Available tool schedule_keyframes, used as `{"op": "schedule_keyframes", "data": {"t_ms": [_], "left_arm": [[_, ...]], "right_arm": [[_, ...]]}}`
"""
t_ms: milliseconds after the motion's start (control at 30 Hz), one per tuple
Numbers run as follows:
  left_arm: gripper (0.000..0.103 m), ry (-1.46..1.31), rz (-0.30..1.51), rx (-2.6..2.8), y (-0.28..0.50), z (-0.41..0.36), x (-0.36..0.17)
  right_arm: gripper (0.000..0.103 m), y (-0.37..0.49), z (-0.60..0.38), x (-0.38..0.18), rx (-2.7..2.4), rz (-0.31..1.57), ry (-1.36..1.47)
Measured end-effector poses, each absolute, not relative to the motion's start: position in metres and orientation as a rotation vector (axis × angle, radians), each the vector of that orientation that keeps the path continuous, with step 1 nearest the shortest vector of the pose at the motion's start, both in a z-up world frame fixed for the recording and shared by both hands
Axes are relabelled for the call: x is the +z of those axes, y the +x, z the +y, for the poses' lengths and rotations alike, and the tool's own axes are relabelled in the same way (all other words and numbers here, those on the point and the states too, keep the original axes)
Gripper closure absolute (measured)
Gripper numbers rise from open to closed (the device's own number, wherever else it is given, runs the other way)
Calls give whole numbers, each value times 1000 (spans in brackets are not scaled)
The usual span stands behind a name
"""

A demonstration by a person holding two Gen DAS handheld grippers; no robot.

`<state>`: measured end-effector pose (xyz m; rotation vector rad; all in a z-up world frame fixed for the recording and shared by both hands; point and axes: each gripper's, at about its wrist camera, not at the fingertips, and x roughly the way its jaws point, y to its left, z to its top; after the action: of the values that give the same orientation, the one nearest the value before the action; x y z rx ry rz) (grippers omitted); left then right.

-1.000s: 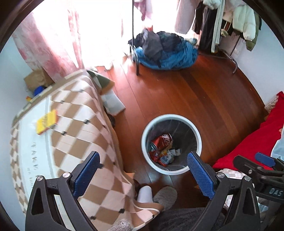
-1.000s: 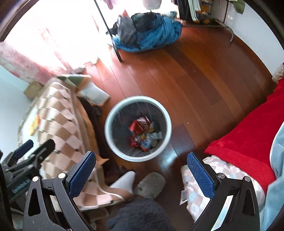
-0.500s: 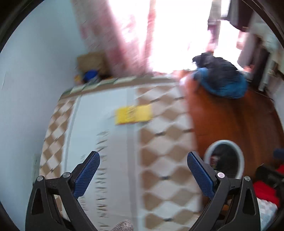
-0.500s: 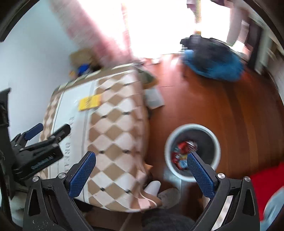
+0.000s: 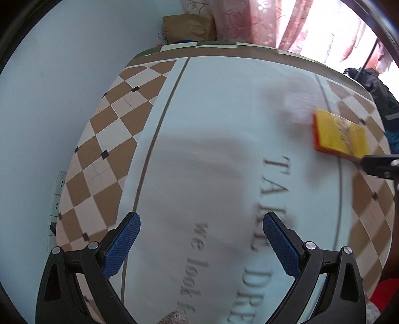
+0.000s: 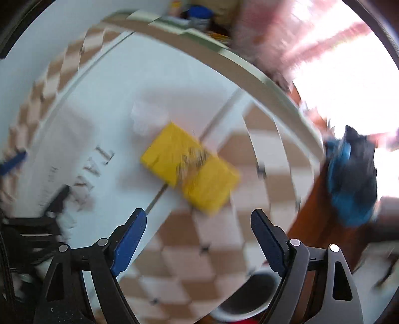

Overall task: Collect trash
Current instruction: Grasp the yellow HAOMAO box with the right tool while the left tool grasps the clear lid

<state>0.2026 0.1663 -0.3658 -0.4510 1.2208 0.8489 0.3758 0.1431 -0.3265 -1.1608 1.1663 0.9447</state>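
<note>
Tablecloth (image 5: 224,149), pale with checked borders, fills the left wrist view; the yellow packet (image 5: 340,135) lies flat on it, well right of the left gripper (image 5: 200,246), whose fingers are spread around nothing. In the blurred right wrist view, the packet (image 6: 190,168) lies just beyond the right gripper (image 6: 199,239), fingers likewise spread; the white bin's rim (image 6: 239,309) shows below the cloth's edge.

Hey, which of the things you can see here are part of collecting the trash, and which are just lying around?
Part of the job:
yellow packet on the table
white bin by the table
right gripper, open, nearest the packet
left gripper, open

Just lying about:
checked tablecloth
cardboard box
pink curtain
blue and black clothes pile
</note>
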Motion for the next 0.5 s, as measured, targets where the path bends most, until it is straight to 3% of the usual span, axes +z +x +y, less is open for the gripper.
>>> {"op": "schedule_keyframes", "data": {"t_ms": [67, 300, 500], "left_arm": [[2, -461, 1219, 853, 204, 174, -369], [2, -470, 1208, 856, 207, 193, -373], [2, -477, 1193, 844, 209, 194, -368]], "right_arm": [[16, 371, 161, -343, 996, 1113, -1289], [15, 389, 186, -377, 1110, 1203, -1373], [29, 415, 183, -371, 1052, 1333, -1206]]}}
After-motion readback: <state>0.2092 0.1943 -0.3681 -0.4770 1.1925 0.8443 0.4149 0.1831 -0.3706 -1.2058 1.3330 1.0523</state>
